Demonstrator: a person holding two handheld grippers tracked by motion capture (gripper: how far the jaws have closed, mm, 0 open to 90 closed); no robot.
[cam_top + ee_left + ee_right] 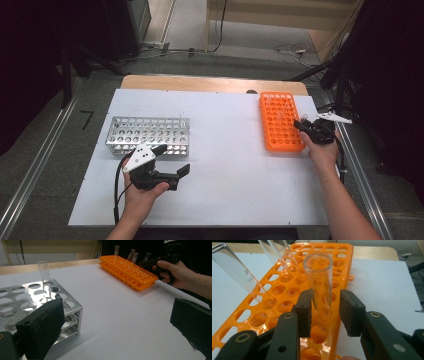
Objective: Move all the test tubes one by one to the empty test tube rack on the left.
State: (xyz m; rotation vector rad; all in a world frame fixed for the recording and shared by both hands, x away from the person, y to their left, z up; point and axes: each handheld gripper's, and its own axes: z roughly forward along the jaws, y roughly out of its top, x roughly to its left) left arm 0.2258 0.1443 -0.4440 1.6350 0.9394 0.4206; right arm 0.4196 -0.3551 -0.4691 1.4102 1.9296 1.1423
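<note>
An orange tube rack (281, 121) lies at the right of the white sheet; a silver metal rack (149, 134) stands at the left. In the right gripper view a clear glass tube (319, 277) stands upright in the orange rack (287, 290). My right gripper (325, 302) is open, its jaws on either side of that tube with a gap at the right jaw. Two more tubes (239, 270) lean in holes to the left. My left gripper (174, 159) hovers open just in front of the metal rack (30, 300), which holds one glass tube (45, 272) at its far corner.
The white sheet (235, 165) covers a wooden table whose far edge (210, 82) shows beyond it. Cables lie on the floor behind. The right hand and its gripper (160, 262) appear at the orange rack's (127, 272) near end.
</note>
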